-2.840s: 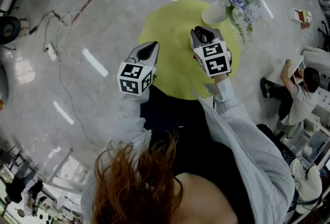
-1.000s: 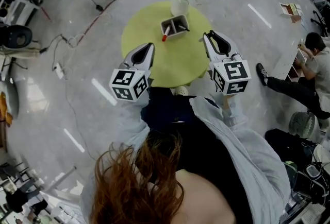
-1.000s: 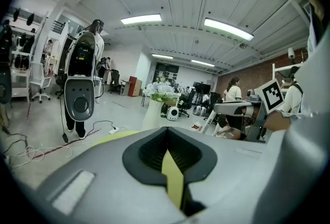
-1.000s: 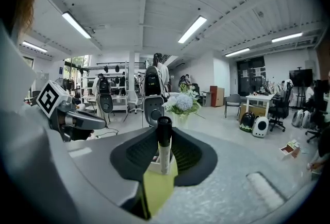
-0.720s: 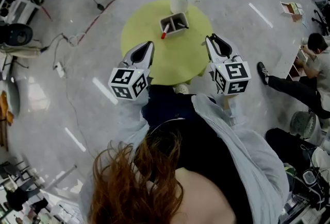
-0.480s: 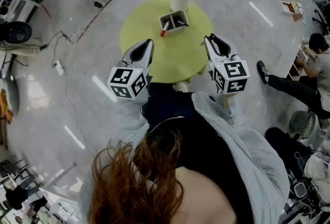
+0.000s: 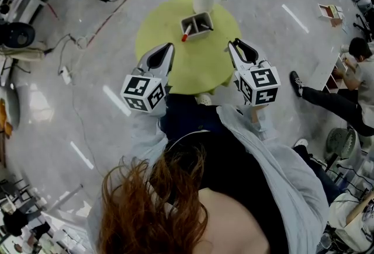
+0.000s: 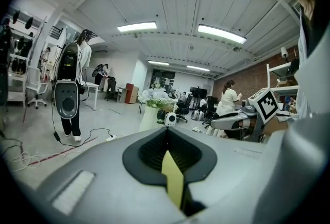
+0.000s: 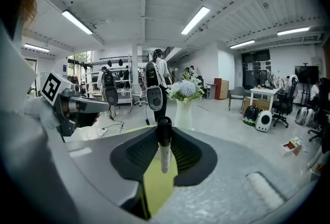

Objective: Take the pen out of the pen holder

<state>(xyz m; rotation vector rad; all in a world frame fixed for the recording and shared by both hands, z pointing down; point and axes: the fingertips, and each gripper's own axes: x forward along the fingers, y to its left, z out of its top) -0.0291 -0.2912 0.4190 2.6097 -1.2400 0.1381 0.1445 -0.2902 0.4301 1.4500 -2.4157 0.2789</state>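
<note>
Pen [image 9: 163, 153] upright — clamped in right gripper [image 7: 235, 45] jaws, yellow table [image 7: 198, 66] beneath

No words, brands or numbers I can read anywhere, only black-and-white square code patterns on my left marker cube [image 7: 143, 93] and my right marker cube [image 7: 257, 84], no letters in them

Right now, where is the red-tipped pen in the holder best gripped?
The pen: grip its red end, which sticks out over the pen holder's left rim. Probably come from the left, jaws across the shaft; the rest slants down inside the compartment.
</note>
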